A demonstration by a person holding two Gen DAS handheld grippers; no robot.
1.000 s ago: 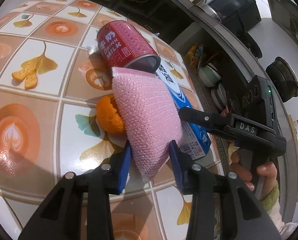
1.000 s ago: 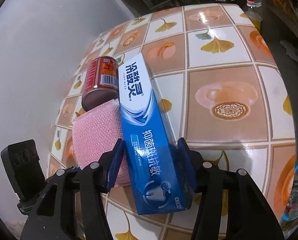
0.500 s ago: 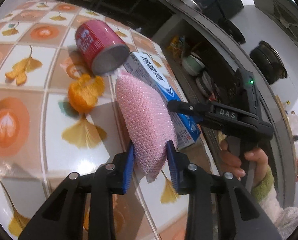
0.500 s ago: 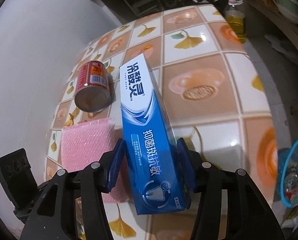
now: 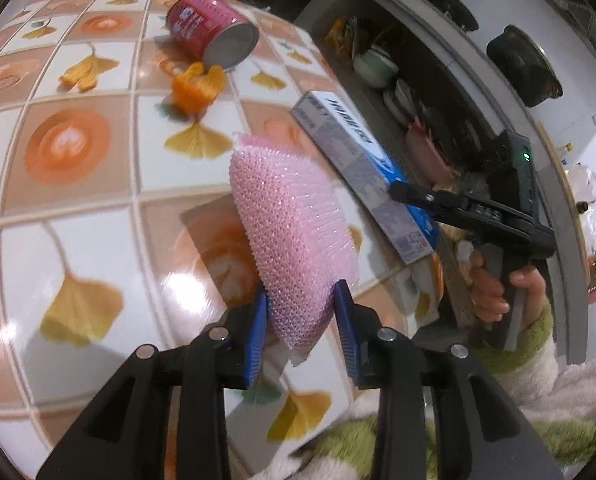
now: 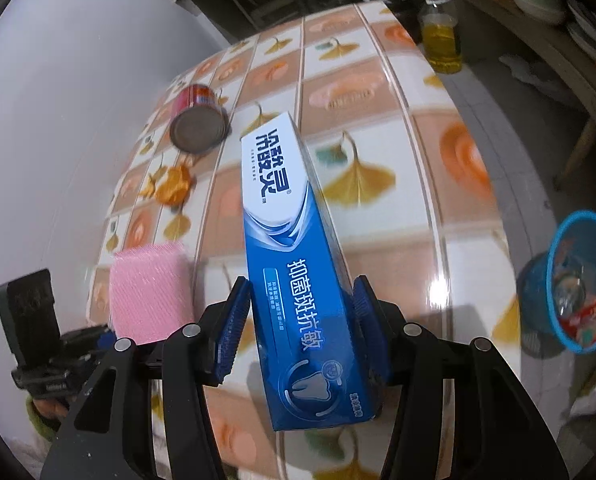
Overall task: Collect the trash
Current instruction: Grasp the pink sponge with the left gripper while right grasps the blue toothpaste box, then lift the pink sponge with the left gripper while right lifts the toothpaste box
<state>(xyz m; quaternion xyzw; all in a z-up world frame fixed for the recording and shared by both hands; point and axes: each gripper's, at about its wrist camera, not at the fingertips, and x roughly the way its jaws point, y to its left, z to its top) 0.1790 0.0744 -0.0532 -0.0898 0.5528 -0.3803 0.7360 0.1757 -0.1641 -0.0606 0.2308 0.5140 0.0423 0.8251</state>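
Desk, tiled in a ginkgo-leaf pattern, carries a red can lying on its side near the far-left edge by the white wall, with orange peel just nearer; the middle and right of its surface lie open. Blue basket, holding wrappers, stands on the floor beyond the desk's right edge. Oil bottle stands off the far right corner. Toothpaste box is clenched by the right claw, raised above the desk. Pink sponge is gripped by the left claw, likewise lifted near the front edge.
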